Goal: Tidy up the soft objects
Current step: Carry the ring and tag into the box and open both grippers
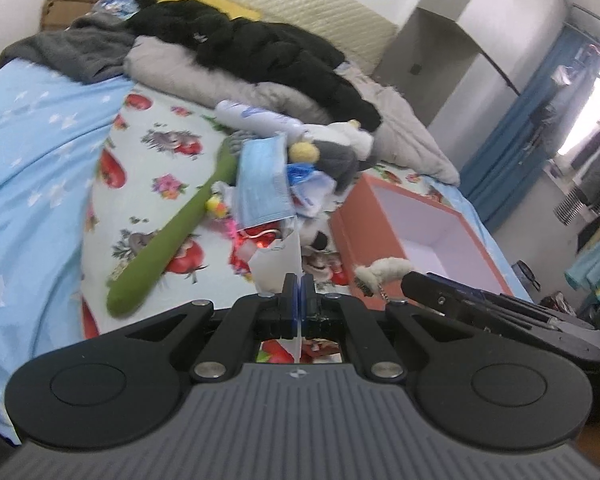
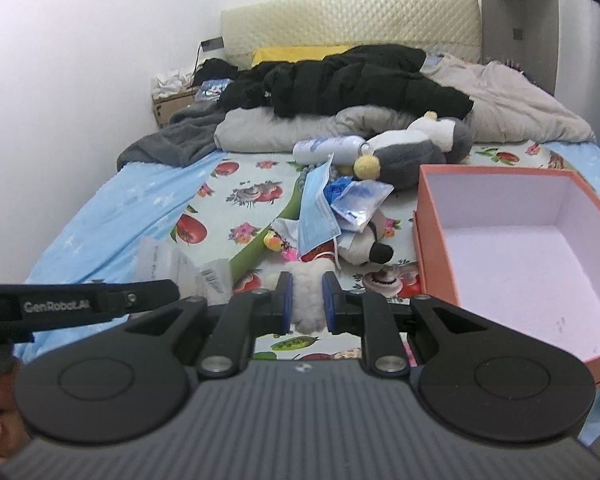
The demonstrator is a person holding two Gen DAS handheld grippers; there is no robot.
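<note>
A: Left wrist view first, going left to right: blue sheet (image 1: 32,152), then the fruit-print sheet (image 1: 148,160) with a green plush (image 1: 172,236) lying across it. What next?

B: A heap just right of the plush: a blue mask (image 1: 260,184) on top, a white bottle (image 1: 256,116) behind it, a grey-and-white toy (image 1: 336,152) with a yellow pompom beside that.

A: And the left gripper (image 1: 297,288)?

B: Its jaws are pressed together on a clear plastic bag (image 1: 280,256), which stands up from between them. Right of that, the right gripper (image 1: 396,274) comes in pinching a white fluffy toy (image 1: 380,270), in front of the orange box (image 1: 360,216).

A: Right wrist view, same order?

B: The left gripper's (image 2: 168,288) black finger reaches in from the left with the plastic bag (image 2: 172,268) crumpled beyond it. The green plush (image 2: 260,244) and mask (image 2: 316,208) sit in the middle, the bottle (image 2: 328,146) and grey-and-white toy (image 2: 412,152) farther back.

A: The right gripper (image 2: 306,300) itself?

B: Clamped on the fluffy toy (image 2: 308,296), which fills the gap between the blue pads. The toy hangs above the sheet (image 2: 244,192), left of the box (image 2: 424,216), not inside it. The box lies open on the bed's right side, its pale inside bare.

A: Behind everything?

B: A black jacket (image 2: 340,76) over grey bedding (image 2: 520,108), against the padded headboard (image 2: 352,20).
</note>
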